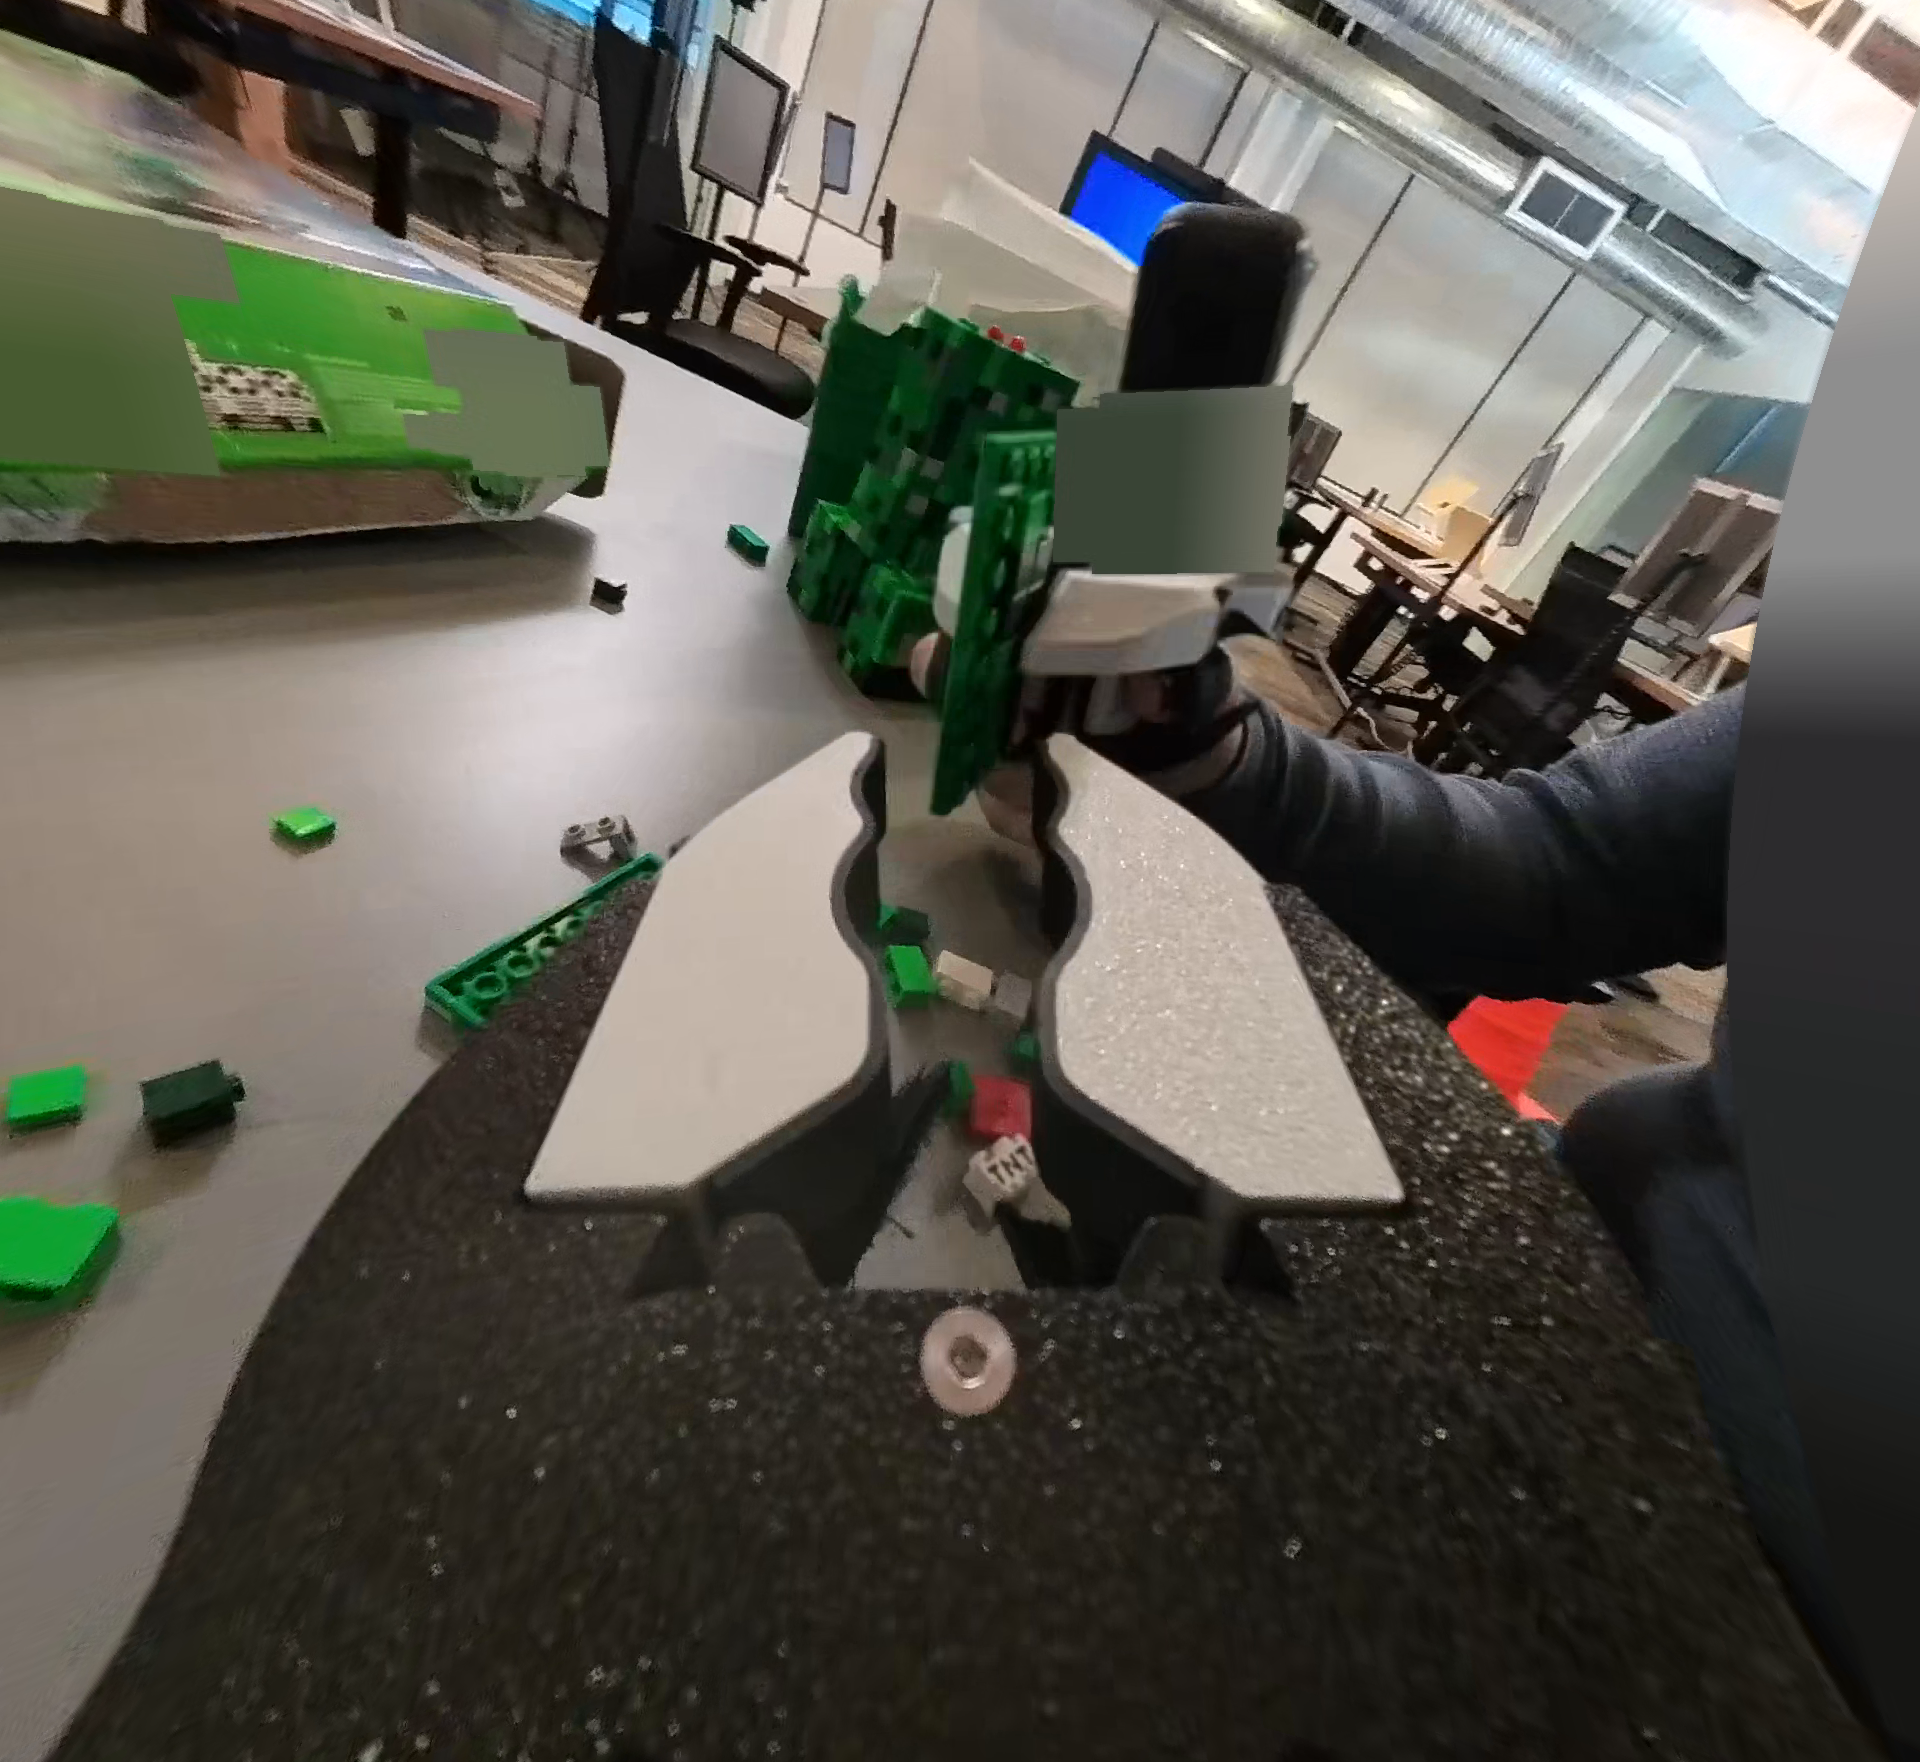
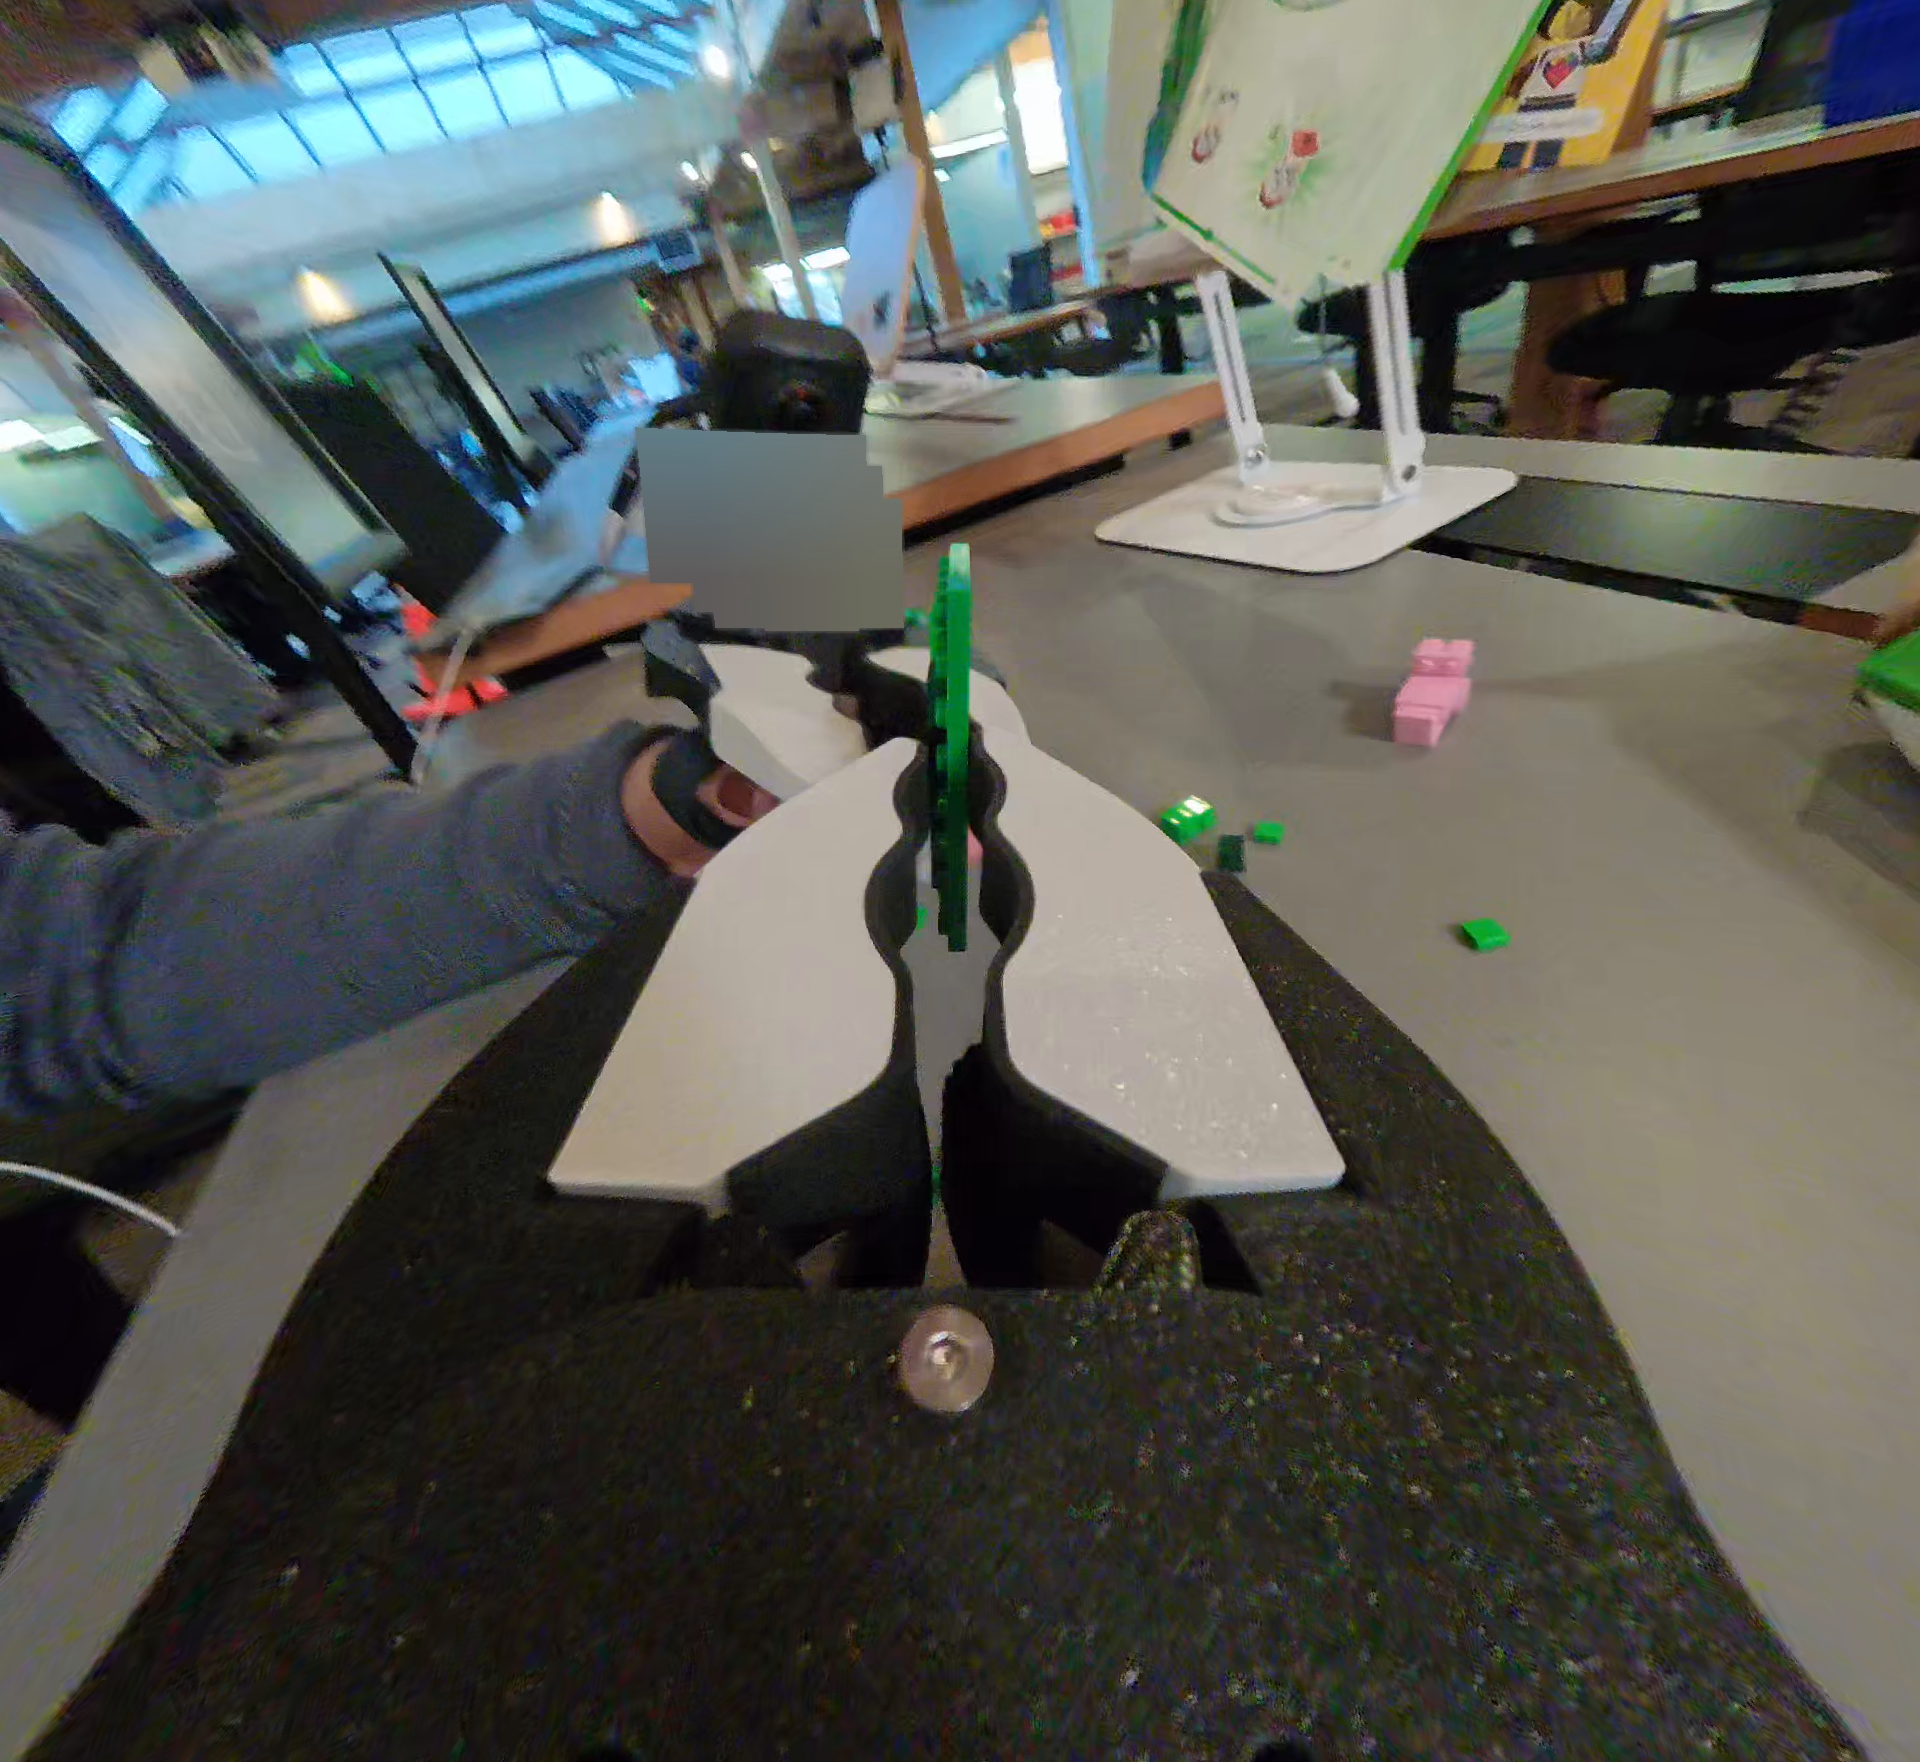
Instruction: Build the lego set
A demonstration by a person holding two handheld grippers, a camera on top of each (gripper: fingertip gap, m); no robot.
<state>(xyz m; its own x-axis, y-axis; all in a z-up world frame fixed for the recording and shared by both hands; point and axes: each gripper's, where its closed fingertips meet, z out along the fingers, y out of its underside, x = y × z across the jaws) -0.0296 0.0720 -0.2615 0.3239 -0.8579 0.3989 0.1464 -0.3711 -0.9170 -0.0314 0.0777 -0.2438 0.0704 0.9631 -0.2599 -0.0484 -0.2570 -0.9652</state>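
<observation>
My right gripper [image 2: 951, 762] is shut on a flat green plate [image 2: 954, 673], held upright and seen edge-on above the grey table [image 2: 1558, 1037]. In the left wrist view the same plate [image 1: 982, 632] hangs from the right gripper [image 1: 1003, 616], with its lower corner just in front of the gap of my left gripper [image 1: 961, 767]. The left gripper is open and empty; in the right wrist view it [image 2: 894, 689] faces me with its fingers on either side of the plate's far end. A tall green lego build [image 1: 904, 465] stands behind the plate.
Loose pieces lie on the table: a long green plate [image 1: 540, 943], a green tile [image 1: 303, 824], a dark green brick [image 1: 192, 1099], a red brick [image 1: 1000, 1104]. The set's box [image 1: 312, 393] is far left. A pink pig [image 2: 1434, 689] and a booklet stand [image 2: 1299, 517] are to the right. My left and right fingertips are right by each other. It is some 12 cm from my left tips to the dark green brick [image 1: 192, 1099]. Seen from the right wrist view [image 2: 1222, 848] as well.
</observation>
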